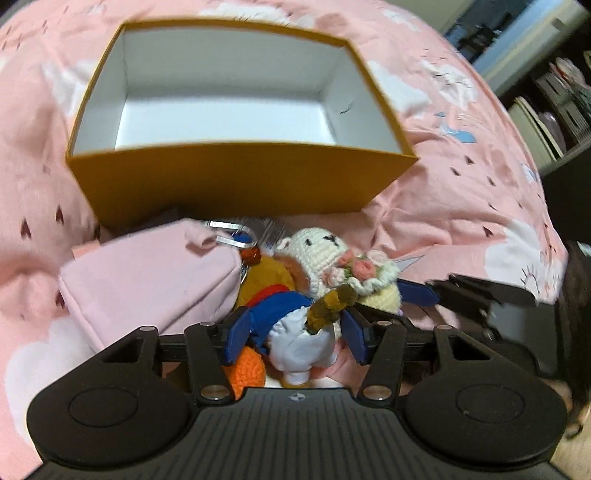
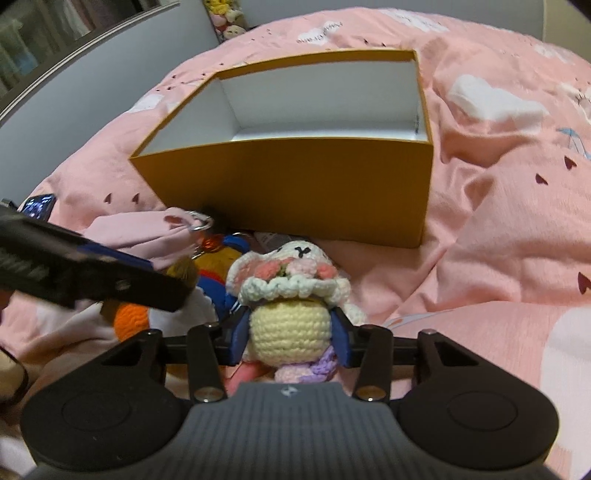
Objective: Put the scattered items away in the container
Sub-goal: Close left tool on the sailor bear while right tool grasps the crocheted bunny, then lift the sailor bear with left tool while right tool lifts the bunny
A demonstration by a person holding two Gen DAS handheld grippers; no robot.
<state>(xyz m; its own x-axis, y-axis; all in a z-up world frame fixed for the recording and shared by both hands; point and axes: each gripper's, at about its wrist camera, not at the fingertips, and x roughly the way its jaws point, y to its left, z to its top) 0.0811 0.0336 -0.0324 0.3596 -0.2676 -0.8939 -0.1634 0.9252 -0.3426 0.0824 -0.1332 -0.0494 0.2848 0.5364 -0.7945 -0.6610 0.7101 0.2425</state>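
An open orange box with a bare white inside stands on the pink bedcover. In front of it lies a heap. It holds a pink pouch with a metal clip, a doll in a blue jacket and white trousers, and a white crocheted rabbit with pink flowers. My left gripper straddles the blue-jacketed doll, and a thin gap shows at the right pad. My right gripper presses both pads on the rabbit's cream body. One right finger shows beside the rabbit.
The rumpled pink bedcover spreads around the box. A phone lies at the bed's left edge beside a grey wall. Dark shelves stand beyond the bed's right side. Plush toys sit far back.
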